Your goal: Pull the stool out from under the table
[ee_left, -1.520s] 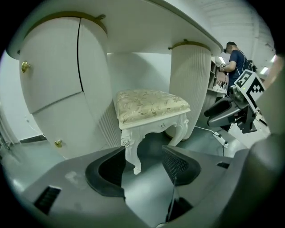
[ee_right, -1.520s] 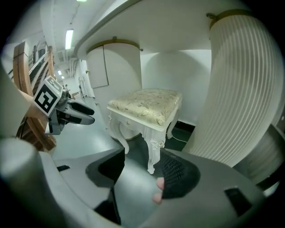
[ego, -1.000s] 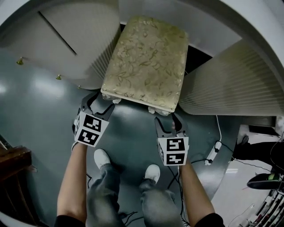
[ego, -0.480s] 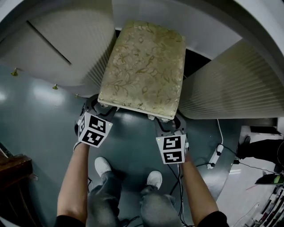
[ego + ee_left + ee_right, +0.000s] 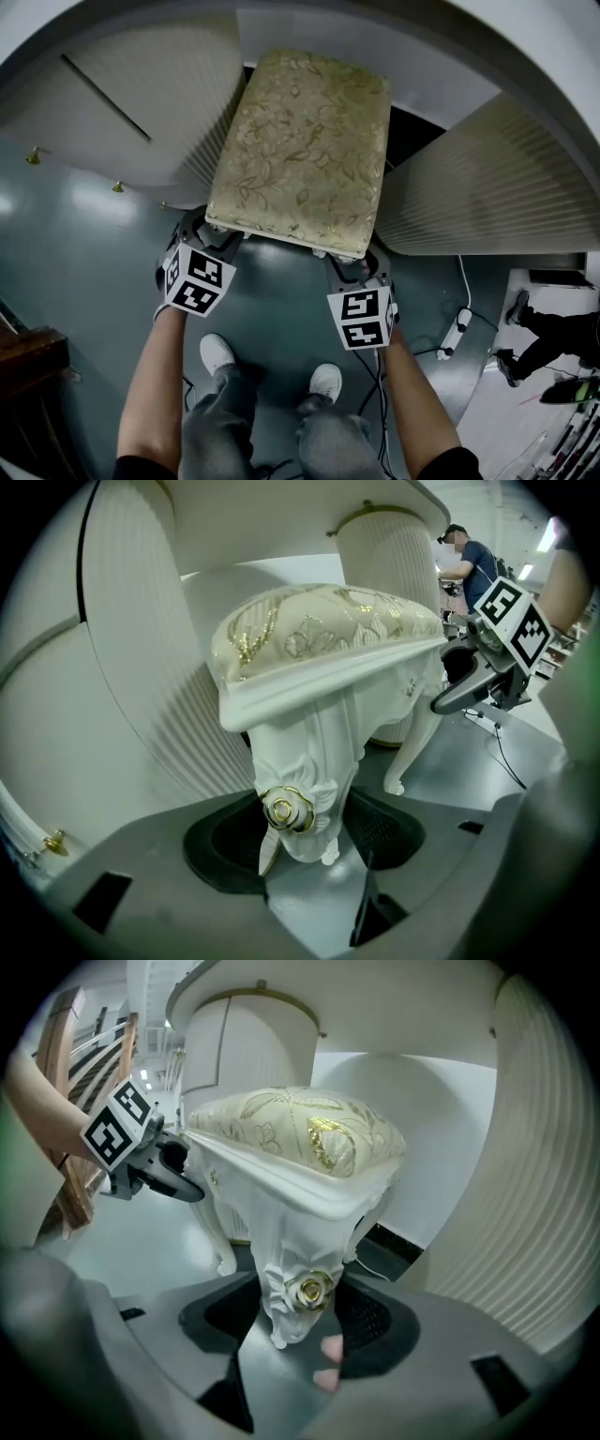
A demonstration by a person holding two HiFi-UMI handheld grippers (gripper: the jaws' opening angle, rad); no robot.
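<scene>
The stool [image 5: 300, 150] has a gold floral cushion and white carved legs, and its back half reaches in between the white table's fluted pedestals [image 5: 141, 103]. My left gripper [image 5: 208, 230] is at the front left leg [image 5: 298, 771]. That leg stands between the pads of the left gripper [image 5: 305, 841], whose jaws are closing, and I see no firm press. My right gripper [image 5: 354, 265] is at the front right leg [image 5: 295, 1269], which stands between its pads in the right gripper view [image 5: 295, 1326], close to both. Each gripper shows in the other's view: the right gripper [image 5: 487, 658] and the left gripper [image 5: 141, 1162].
The second fluted pedestal [image 5: 487, 178] stands close on the stool's right. A power strip and cable [image 5: 457, 323] lie on the grey floor at the right. Dark wooden furniture [image 5: 28, 347] is at the lower left. My shoes [image 5: 217, 352] stand behind the grippers. A person's legs [image 5: 553, 342] are at the far right.
Both grippers stay at the stool's front legs. The stool's front edge sits slightly lower in the head view, and my shoes have shifted back. A person has walked in at the right edge.
</scene>
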